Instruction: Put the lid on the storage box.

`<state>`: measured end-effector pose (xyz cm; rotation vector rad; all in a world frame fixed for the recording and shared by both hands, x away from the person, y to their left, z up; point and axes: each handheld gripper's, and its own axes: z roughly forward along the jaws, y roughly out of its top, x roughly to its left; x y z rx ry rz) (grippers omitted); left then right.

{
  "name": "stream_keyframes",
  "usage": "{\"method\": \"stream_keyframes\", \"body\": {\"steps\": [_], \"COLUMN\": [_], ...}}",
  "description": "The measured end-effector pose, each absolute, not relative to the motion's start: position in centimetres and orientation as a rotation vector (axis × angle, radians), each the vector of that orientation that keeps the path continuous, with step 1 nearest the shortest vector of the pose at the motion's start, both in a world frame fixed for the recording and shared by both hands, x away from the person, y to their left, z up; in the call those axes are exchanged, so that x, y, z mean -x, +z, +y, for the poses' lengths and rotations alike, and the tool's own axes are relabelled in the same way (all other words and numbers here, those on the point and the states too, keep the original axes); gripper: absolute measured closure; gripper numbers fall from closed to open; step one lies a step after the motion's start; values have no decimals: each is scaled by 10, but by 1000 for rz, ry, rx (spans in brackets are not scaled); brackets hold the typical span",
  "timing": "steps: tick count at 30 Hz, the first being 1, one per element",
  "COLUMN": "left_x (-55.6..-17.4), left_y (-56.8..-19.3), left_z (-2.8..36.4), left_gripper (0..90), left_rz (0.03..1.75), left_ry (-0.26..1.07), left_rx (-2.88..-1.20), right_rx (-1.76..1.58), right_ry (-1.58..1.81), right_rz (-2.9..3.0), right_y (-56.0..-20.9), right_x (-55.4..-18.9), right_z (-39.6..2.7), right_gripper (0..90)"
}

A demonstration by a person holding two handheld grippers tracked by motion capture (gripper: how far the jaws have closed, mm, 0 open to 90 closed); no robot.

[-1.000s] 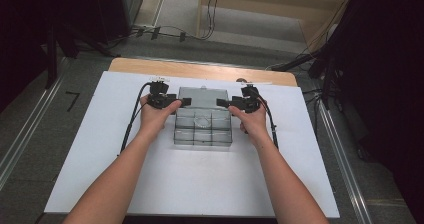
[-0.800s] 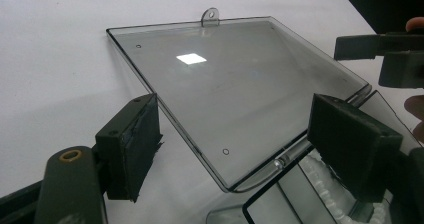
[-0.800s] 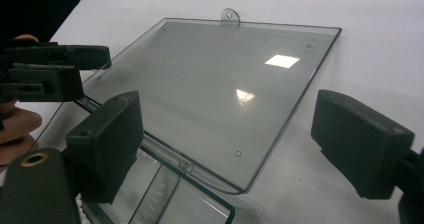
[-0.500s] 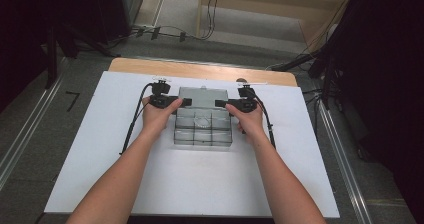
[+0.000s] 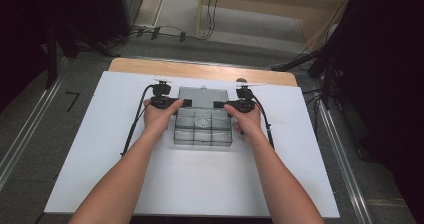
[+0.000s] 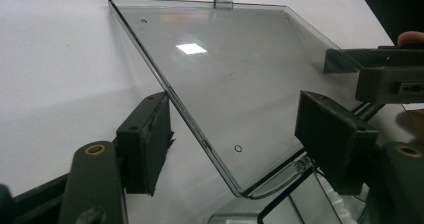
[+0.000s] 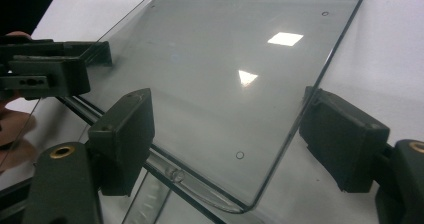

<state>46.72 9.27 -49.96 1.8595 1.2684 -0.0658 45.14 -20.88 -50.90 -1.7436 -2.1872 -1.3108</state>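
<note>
The clear box (image 5: pixel 204 126) sits on the table (image 5: pixel 100 149) between the left hand-held gripper (image 5: pixel 186 103) and right hand-held gripper (image 5: pixel 216 104), whose closing jaws each straddle, untouched, a side edge of its raised lid (image 6: pixel 225 79).

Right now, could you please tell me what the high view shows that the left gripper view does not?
High view: the box's compartment grid, the person's forearms and the cables on the floor. Left gripper view: small holes in the lid's corners, and the left gripper straddling the lid's side edge, jaws just closing, pads not yet pressing. Both: the clear lid, swung open.
</note>
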Motion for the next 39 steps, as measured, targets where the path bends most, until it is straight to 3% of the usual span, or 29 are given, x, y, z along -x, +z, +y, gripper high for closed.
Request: {"method": "stream_keyframes", "body": {"steps": [5,8,18,25,39], "left_x": [-468,-469,-466,-464,-456], "left_y": [-501,-501,-495,-486,-482], "left_z": [94,95,96,101,105], "left_gripper": [339,401,487,602,663], "left_rz": [1280,1267,1232,1202,1125], "left_ry": [-97,-136,-91,-69,-26], "left_rx": [-1837,-1813,-1815,-1796,-1792], "right_rx": [1739,1721,1685,1643,1612], "right_ry": [-1315,-1322,-1375,-1430,-1508], "right_rz": [-2177,-2172,-2227,-2270,-2359], "right_y": [-510,-509,-503,-496,-490], "right_x": [-452,-451,-446,-442,-428], "right_z": [-210,-212,-213,-220,-223], "right_gripper": [231,296,399,514,639]}}
